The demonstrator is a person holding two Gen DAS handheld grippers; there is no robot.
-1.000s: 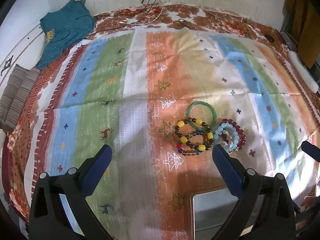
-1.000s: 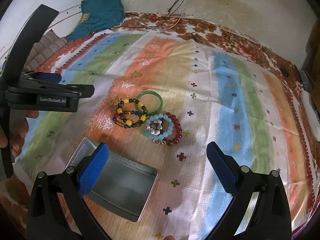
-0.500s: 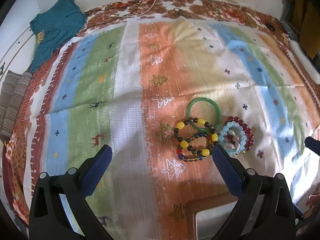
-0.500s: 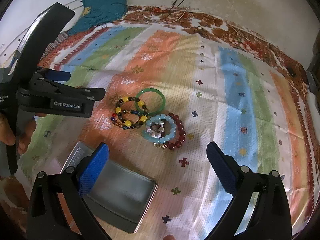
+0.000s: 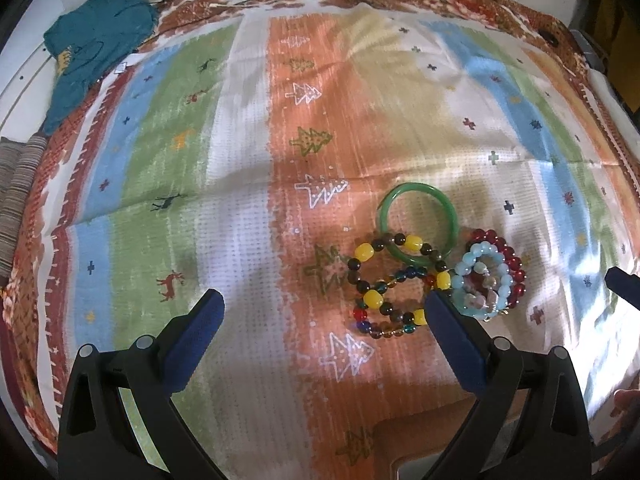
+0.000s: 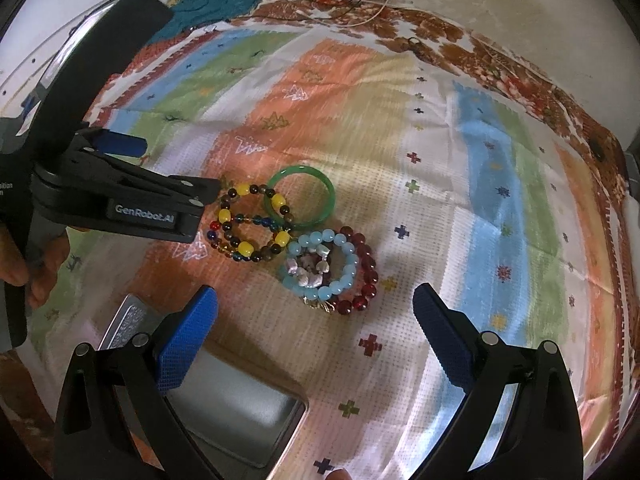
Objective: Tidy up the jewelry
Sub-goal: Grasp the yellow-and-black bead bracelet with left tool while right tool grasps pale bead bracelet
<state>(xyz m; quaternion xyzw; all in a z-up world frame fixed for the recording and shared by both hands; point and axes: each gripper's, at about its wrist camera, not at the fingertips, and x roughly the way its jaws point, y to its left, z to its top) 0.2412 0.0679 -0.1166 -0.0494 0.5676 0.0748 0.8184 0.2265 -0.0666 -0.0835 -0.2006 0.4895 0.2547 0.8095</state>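
Observation:
Several bracelets lie in a cluster on the striped cloth: a green bangle [image 5: 418,222] [image 6: 301,196], a yellow-and-dark bead bracelet [image 5: 394,284] [image 6: 250,222], a light blue bead bracelet [image 5: 482,286] [image 6: 320,266] with pearly charms, and a dark red bead bracelet [image 5: 508,268] [image 6: 362,268]. My left gripper [image 5: 320,312] is open and empty, its right finger next to the yellow bead bracelet. My right gripper [image 6: 316,308] is open and empty, just short of the blue and red bracelets. An open metal tin [image 6: 236,404] lies under its left finger.
The left gripper's body [image 6: 120,200] reaches in from the left in the right wrist view. A teal garment [image 5: 92,48] lies at the cloth's far left corner, striped fabric [image 5: 18,188] at the left edge, and cables [image 6: 372,0] run along the back wall.
Both grippers have moved forward and lower toward the bracelet cluster, which now looms larger. The left gripper's finger has come up beside the yellow bead bracelet. Both stay open.

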